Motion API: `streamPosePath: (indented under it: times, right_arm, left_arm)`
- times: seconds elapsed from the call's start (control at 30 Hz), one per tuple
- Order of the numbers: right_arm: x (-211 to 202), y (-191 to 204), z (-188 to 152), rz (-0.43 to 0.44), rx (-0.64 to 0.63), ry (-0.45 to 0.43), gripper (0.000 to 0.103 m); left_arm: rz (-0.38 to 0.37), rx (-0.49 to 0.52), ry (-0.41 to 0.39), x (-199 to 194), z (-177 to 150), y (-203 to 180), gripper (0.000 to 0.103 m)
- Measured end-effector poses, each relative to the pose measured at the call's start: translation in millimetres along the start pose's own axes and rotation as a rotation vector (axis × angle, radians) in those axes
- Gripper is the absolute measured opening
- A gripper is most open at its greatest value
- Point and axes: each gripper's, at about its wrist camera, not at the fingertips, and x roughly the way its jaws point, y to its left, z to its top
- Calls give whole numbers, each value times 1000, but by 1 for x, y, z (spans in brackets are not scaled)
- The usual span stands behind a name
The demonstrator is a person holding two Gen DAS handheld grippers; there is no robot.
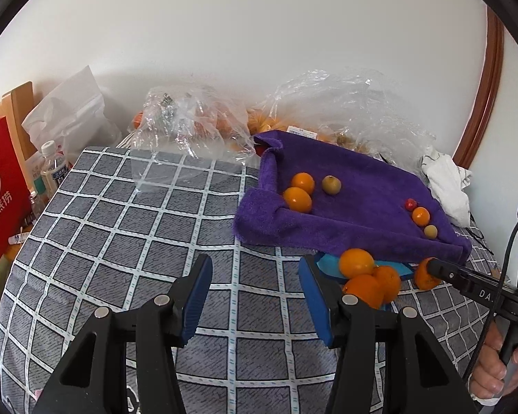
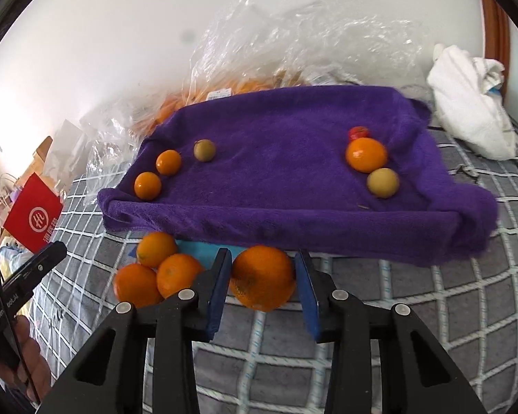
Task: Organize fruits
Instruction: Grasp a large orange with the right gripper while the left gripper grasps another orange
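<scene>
A purple towel (image 2: 276, 131) with raised edges lies on the checked cloth (image 2: 414, 296). On its left side rest two small oranges (image 2: 147, 186) and a greenish fruit (image 2: 204, 150). Its right side holds a small red fruit (image 2: 358, 132), an orange (image 2: 366, 155) and a yellowish fruit (image 2: 383, 183). In front of the towel, my right gripper (image 2: 263, 255) is shut on a large orange (image 2: 263, 277), a blue pad against each side. Three more oranges (image 2: 174, 274) cluster to its left by a blue sheet (image 2: 197, 250). My left gripper (image 1: 255, 265) stands open over bare cloth, left of that cluster (image 1: 366, 276).
Clear plastic bags (image 1: 197, 120) with more fruit lie behind the towel against the wall. A crumpled white cloth (image 2: 469, 103) sits at the right. A red bag (image 1: 0, 189) and bottles (image 1: 53, 169) stand off the left edge. A hand (image 1: 497, 369) grips the other tool's handle.
</scene>
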Motion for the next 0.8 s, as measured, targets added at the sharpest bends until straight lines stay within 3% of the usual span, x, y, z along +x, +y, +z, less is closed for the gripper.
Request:
streamPosePath:
  times: [0.1, 0.23, 0.33, 0.4, 0.57, 0.67, 0.8]
  right_arm:
    - [-17, -17, -6, -48, -2, -20, 28]
    - [-28, -32, -9, -52, 2, -24, 28]
    - [-24, -31, -13, -66, -20, -19, 30]
    - [-22, -27, -15, -69, -53, -21, 41]
    - [-7, -22, -20, -78, -78, 0, 48]
    - [6, -22, -23, -120, -94, 39, 48]
    - [-2, -24, -25, -119, -91, 2, 36]
  left_arm:
    - [-18, 26, 30, 5, -2, -15, 50]
    - [-7, 65, 34, 9, -6, -29, 50]
    - [23, 72, 63, 17, -5, -32, 50]
    - [32, 70, 86, 22, -5, -29, 50]
    - [36, 47, 112, 22, -8, -22, 50]
    - [29, 33, 117, 18, -9, -19, 50]
    - [1, 39, 94, 10, -13, -24, 50]
